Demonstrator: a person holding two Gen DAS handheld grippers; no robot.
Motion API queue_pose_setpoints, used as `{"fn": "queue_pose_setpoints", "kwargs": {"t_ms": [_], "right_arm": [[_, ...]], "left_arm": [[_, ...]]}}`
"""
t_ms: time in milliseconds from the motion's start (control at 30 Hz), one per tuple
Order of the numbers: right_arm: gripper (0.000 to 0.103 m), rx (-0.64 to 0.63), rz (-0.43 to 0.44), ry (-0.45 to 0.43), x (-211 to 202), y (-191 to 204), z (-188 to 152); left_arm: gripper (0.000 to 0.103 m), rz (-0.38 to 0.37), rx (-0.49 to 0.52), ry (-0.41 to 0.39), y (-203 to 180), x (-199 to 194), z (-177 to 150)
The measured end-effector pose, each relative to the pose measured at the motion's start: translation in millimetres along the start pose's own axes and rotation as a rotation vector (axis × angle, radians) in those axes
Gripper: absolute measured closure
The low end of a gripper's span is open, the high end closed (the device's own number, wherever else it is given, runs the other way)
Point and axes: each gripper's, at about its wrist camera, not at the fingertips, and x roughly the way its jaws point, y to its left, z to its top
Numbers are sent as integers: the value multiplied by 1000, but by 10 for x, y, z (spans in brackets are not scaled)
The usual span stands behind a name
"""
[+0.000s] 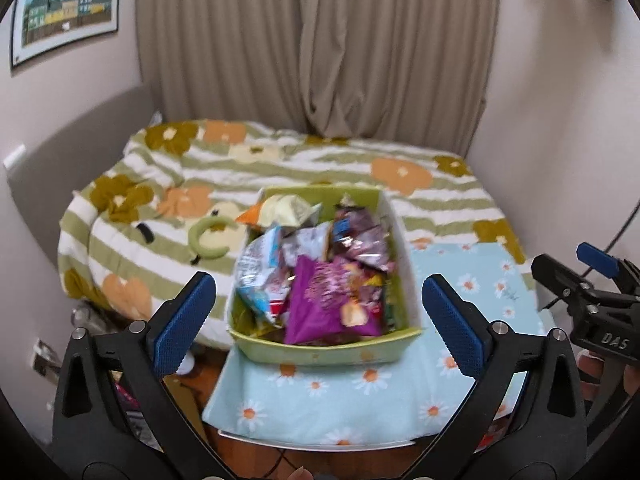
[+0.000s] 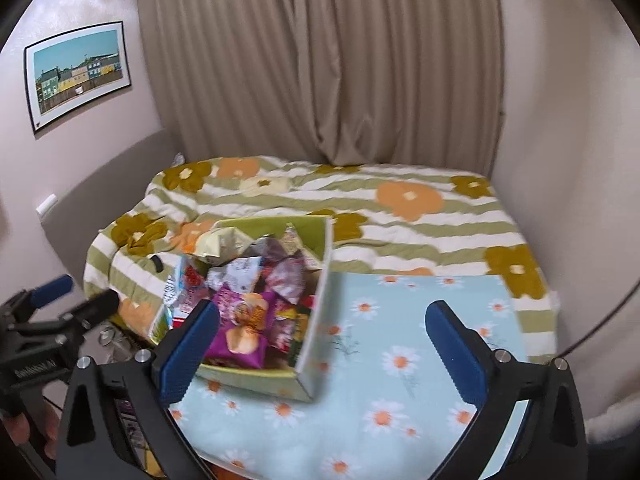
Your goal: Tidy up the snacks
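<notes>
A light green box (image 1: 332,350) (image 2: 256,378) full of snack packets stands on a daisy-print blue cloth (image 1: 360,400) (image 2: 400,360). On top lies a purple chip bag (image 1: 324,300) (image 2: 240,320), with silver and white packets behind it. My left gripper (image 1: 320,320) is open, held back and above the box, nothing between its blue pads. My right gripper (image 2: 322,344) is open too, above the box's right wall and the cloth, and it holds nothing. Each gripper shows at the edge of the other's view: the right gripper (image 1: 596,292), the left gripper (image 2: 60,312).
Behind the cloth lies a bed with a green-striped flowered quilt (image 1: 320,160) (image 2: 400,220). A green curved item (image 1: 208,236) rests on the quilt left of the box. Beige curtains (image 1: 316,40) hang at the back; a framed picture (image 1: 66,8) is on the left wall.
</notes>
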Motion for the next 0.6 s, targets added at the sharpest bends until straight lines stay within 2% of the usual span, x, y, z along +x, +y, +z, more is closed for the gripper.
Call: {"fn": "queue_pose_setpoints", "kwargs": {"t_ms": [133, 300, 600], "right_arm": [[1, 0, -85, -20, -248, -152, -103], [1, 27, -148, -30, -484, -379, -249], [1, 34, -173, -36, -665, -530, -366]], "left_arm": [[1, 7, 37, -38, -187, -220, -82], [1, 17, 75, -67, -387, -381, -213], [1, 12, 77, -78, -544, -460, -312]]}}
